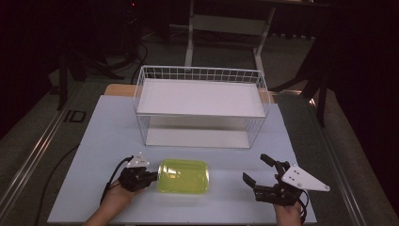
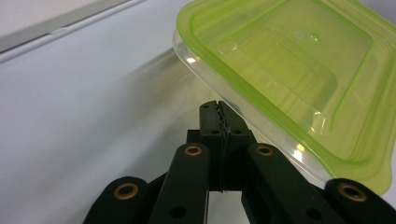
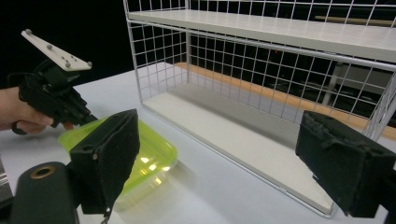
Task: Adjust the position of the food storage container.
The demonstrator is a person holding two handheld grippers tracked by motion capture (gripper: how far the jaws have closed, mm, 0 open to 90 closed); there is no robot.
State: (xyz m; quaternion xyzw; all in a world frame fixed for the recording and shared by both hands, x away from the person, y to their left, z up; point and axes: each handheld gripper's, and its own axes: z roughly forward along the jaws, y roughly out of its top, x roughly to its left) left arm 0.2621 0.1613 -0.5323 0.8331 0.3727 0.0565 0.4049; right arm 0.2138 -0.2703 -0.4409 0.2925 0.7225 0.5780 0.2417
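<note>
**Green-lidded box at the left gripper, wire rack bare behind it**

We see a clear plastic box with a green lid (image 1: 183,176) lying flat on the pale table (image 1: 108,132), near the front edge and left of centre. Through the translucent lid we can make out nothing inside it. Our left gripper (image 1: 149,178) sits at the box's left end, its jaws pressed together with nothing between them; in the left gripper view the closed tips (image 2: 218,114) lie just under the box's rim, and we cannot tell whether they touch it. Our right gripper (image 1: 258,170) rests well apart to the right of the box, its jaws spread wide and holding nothing. Behind the box stands a white wire rack (image 1: 201,106) with two white shelves, an upper and a lower, both bare.
</note>
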